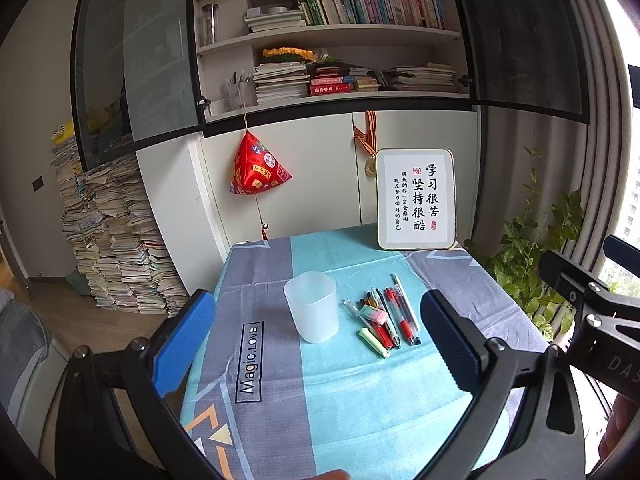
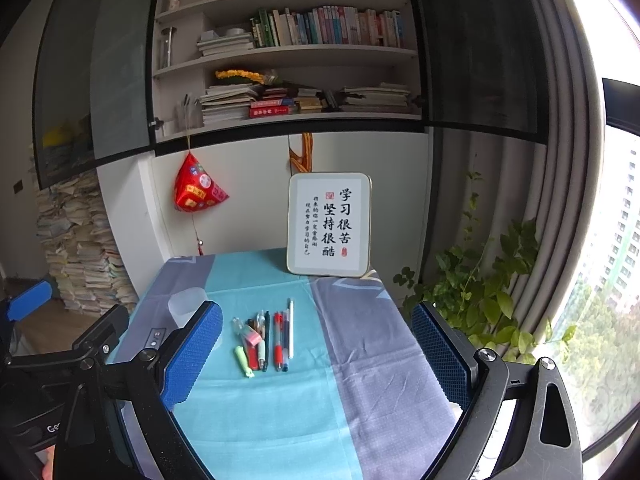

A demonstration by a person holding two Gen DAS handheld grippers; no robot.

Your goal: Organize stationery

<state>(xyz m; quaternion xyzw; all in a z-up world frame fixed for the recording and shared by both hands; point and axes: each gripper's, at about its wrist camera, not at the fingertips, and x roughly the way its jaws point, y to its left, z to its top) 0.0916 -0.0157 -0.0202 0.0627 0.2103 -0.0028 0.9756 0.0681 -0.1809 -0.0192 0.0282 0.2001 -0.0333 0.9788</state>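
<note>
A translucent white plastic cup (image 1: 311, 306) stands upright on the blue-and-grey tablecloth (image 1: 344, 392). Just right of it lies a bunch of pens (image 1: 390, 316) with a pink-and-green eraser (image 1: 373, 314) on top and a pale green highlighter (image 1: 374, 342) at the front. My left gripper (image 1: 320, 340) hovers open above the table's near side, framing the cup and pens, holding nothing. From the right wrist view, the pens (image 2: 266, 338) lie ahead between the fingers of my open right gripper (image 2: 318, 354); the cup (image 2: 188, 306) shows partly behind its left finger.
A framed calligraphy board (image 1: 416, 199) leans at the table's back edge. Behind it are white cabinets, a bookshelf (image 1: 328, 36) and a red hanging ornament (image 1: 258, 168). Stacked books (image 1: 112, 240) rise on the floor at left; a leafy plant (image 2: 480, 280) stands right.
</note>
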